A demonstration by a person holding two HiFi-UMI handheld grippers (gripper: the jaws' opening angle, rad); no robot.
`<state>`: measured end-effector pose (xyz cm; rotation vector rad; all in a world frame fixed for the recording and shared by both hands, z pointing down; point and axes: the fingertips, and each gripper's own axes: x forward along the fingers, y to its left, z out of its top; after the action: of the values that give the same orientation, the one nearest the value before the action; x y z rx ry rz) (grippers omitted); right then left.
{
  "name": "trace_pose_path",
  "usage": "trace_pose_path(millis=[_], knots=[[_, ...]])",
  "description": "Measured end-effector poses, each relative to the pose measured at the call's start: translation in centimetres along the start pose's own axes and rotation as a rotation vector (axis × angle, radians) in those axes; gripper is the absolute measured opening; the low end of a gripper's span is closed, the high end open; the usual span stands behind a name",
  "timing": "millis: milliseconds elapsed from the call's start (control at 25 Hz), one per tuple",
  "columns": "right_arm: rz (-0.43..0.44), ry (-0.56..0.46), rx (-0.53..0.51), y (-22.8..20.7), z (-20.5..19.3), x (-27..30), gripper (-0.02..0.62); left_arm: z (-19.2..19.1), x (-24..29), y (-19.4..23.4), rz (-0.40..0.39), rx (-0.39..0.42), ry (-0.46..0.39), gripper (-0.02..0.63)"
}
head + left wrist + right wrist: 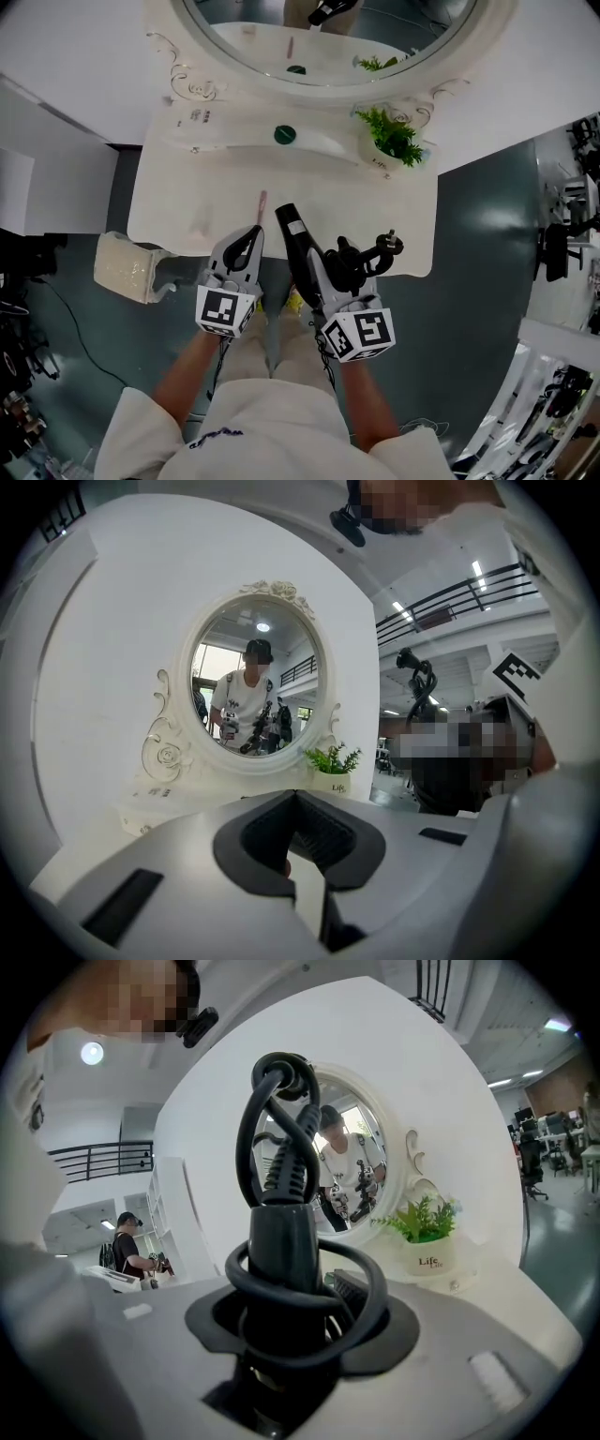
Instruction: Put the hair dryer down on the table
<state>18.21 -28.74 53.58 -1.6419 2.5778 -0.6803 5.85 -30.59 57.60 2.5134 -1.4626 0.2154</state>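
The black hair dryer (302,251) is held over the front edge of the white vanity table (187,206), nozzle pointing toward the mirror. My right gripper (322,272) is shut on its handle (281,1241), and the cord is wound round the handle in loops (281,1082) that stick up in the right gripper view. The right gripper's midpoint (286,1335) sits at the base of the handle. To the dryer's left, my left gripper (248,246) hovers over the table edge, jaws together with nothing between them (300,841).
An oval mirror (328,37) stands at the table's back, with a small potted plant (394,136) at the right, a green round lid (285,135) in the middle and a thin pink stick (262,202) nearer me. A cream cushion-like thing (131,267) sits on the floor at the left.
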Motion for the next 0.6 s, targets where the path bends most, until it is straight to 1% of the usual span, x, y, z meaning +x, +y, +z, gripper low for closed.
trace_pose_path(millis=[160,400,520,600], knots=[[-0.003,0.001,-0.002,-0.6,-0.8,1.4,0.233,-1.0,0.9,0.7,0.020,-0.004,0.004,0.008],[-0.059,-0.023,0.045,-2.6,-2.3,3.7,0.233,-2.8,2.0,2.2,0.056,-0.045,0.012,0.008],[-0.066,-0.027,0.050,-3.3,-3.0,5.0,0.233,-3.4,2.6,2.5,0.057,-0.049,0.015,0.008],[-0.077,-0.013,0.040,-3.6,-3.8,5.8,0.233,-3.6,2.7,2.6,0.052,-0.049,0.016,0.008]])
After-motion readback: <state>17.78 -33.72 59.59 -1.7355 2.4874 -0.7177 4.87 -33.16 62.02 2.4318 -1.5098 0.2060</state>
